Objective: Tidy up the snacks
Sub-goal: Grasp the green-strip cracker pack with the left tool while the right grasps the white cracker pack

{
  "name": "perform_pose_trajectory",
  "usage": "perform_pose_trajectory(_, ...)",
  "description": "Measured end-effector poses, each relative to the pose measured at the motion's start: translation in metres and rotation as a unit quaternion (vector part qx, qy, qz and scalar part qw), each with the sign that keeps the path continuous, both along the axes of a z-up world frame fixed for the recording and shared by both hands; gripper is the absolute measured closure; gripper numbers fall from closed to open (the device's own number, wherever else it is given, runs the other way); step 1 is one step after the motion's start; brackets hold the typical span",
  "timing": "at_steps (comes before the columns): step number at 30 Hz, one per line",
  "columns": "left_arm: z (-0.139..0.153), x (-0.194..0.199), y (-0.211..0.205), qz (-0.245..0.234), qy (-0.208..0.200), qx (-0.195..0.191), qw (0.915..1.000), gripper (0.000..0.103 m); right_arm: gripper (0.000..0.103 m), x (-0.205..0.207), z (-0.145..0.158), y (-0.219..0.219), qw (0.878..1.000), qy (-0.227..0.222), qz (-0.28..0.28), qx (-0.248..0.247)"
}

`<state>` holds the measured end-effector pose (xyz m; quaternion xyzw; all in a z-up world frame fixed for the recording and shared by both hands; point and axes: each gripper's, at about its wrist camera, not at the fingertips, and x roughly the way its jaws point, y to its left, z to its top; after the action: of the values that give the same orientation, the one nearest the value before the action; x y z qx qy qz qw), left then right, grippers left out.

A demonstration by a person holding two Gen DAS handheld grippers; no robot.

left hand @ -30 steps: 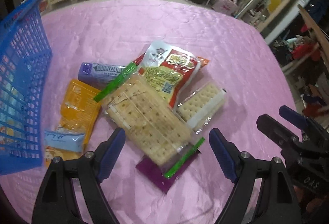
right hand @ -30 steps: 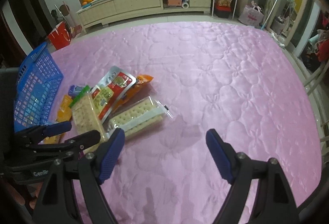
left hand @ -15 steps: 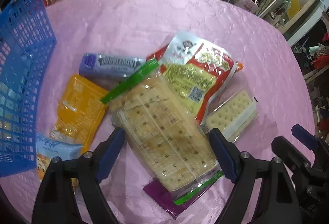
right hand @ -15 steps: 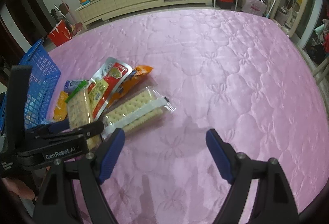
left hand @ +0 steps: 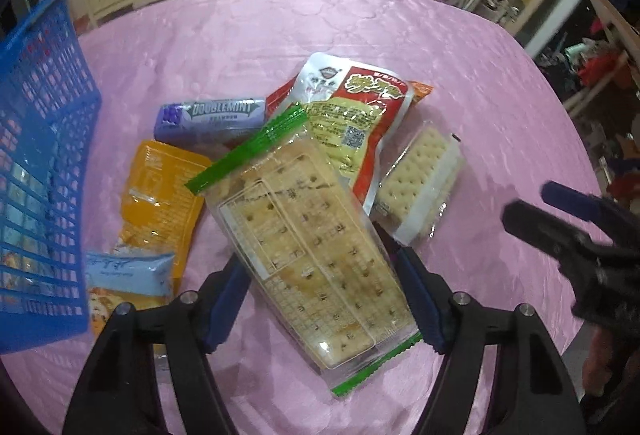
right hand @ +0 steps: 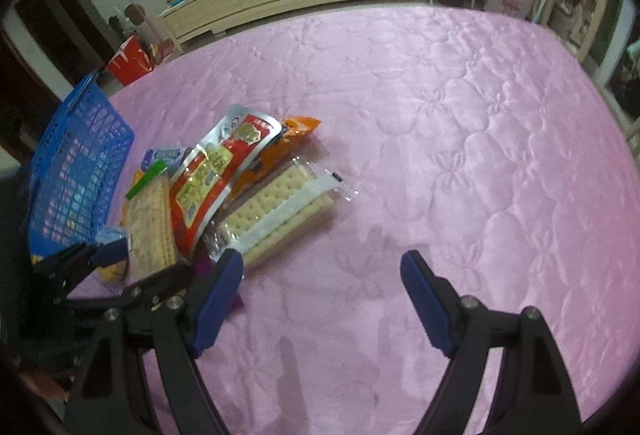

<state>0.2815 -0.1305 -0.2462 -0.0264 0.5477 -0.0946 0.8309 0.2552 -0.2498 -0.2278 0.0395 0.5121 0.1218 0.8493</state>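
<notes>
Snack packets (left hand: pixel 312 255), seven; basket (left hand: pixel 40 163), one

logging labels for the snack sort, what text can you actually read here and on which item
"DOUBLEMINT": purple gum pack.
Red and silver pouch: yellow characters and QR code, too blurred to read.
Orange packet, pale blue packet, cracker pack: print too small to read.

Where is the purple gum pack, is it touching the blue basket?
Apart. The left wrist view shows bare pink cloth between the purple gum pack and the blue basket.
</notes>
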Motion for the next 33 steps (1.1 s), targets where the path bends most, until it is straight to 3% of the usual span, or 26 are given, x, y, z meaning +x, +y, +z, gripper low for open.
perform_pose_trajectory(6, 0.016, -0.007, 0.01, -0.011, -0.024, -0.001, 0.9997, 0.032, 0.018, 0.022, -0.006, 0.009, 0.999, 0.03, -0.042, 0.002)
perform_pose_trajectory(13, 0.027, 0.01, 0.023, -0.037, -0.055, 0.027, 0.9975, 0.033, 0.019, 0.05, -0.012, 0.024, 0.993, 0.075, -0.092, 0.026)
perform_pose_trajectory(20, 0.024, 0.015, 0.035, -0.033, -0.049, 0.027, 0.9978, 0.033, 0.018, 0.066, -0.033, 0.044, 0.986, 0.124, -0.115, -0.006)
perform_pose_trajectory(24, 0.022, 0.02, 0.038, -0.031, -0.041, 0.024, 0.9984, 0.033, 0.018, 0.072, -0.033, 0.052, 0.985, 0.122, -0.12, -0.022)
perform_pose_trajectory(27, 0.02, 0.017, 0.04, -0.03, -0.037, 0.017, 0.9987, 0.033, 0.018, 0.077, -0.034, 0.067, 0.985, 0.121, -0.105, -0.062)
perform_pose_trajectory(30, 0.019, 0.015, 0.045, -0.025, -0.034, 0.016, 0.999, 0.033, 0.029, 0.072, -0.035, 0.085, 0.986, 0.101, -0.071, -0.112)
perform_pose_trajectory(31, 0.019, 0.013, 0.046, -0.025, -0.034, 0.015, 0.999, 0.033, 0.036, 0.067, -0.033, 0.088, 0.987, 0.091, -0.059, -0.114)
perform_pose_trajectory(33, 0.018, 0.009, 0.046, -0.026, -0.034, 0.016, 0.999, 0.033, 0.04, 0.06, -0.032, 0.087, 0.99, 0.085, -0.049, -0.105)
